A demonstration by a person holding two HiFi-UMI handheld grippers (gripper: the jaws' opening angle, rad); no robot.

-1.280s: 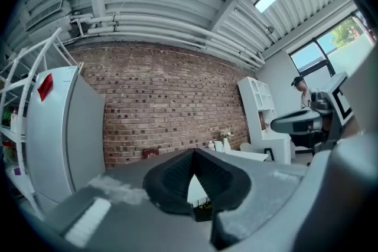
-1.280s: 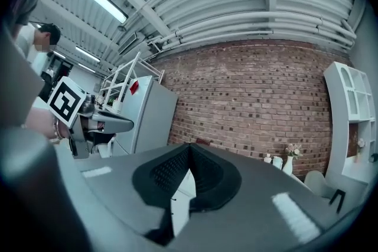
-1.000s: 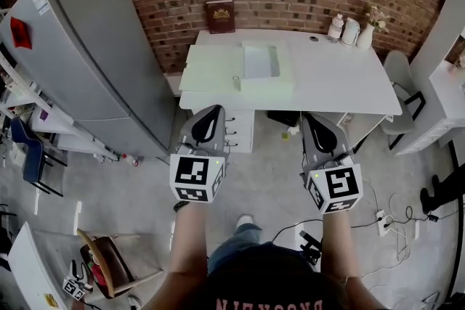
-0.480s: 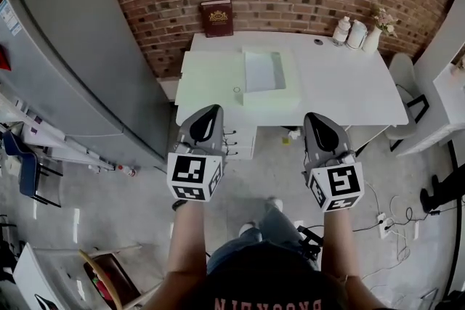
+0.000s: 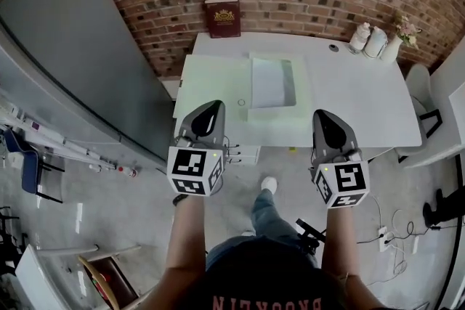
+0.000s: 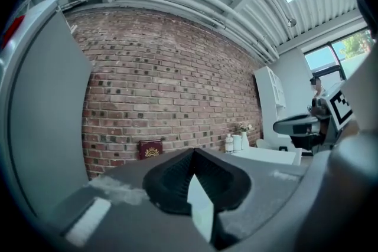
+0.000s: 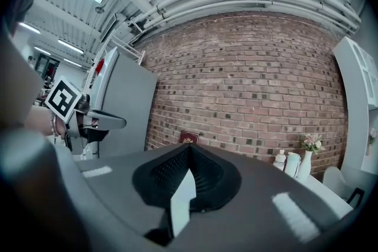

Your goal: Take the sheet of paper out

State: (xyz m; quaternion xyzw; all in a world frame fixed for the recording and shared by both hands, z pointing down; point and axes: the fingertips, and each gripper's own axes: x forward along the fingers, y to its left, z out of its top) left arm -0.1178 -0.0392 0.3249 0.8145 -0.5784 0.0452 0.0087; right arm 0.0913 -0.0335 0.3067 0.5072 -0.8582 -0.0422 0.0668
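A white sheet of paper lies in a shallow pale green tray on the white table. A flat pale green lid or folder lies just left of the tray. My left gripper hangs at the table's near edge, in front of that lid, and is shut with nothing in it. My right gripper is level with it, near the tray's right front corner, also shut and empty. In the gripper views each pair of jaws meets at a point, the left gripper and the right gripper.
A dark red book leans on the brick wall behind the table. Two bottles and a flower vase stand at the back right corner. A tall grey cabinet fills the left. A drawer unit sits under the table, cables lie on the floor.
The person has walked toward the table. Both grippers have moved forward together from over the floor to the table's near edge, still shut.
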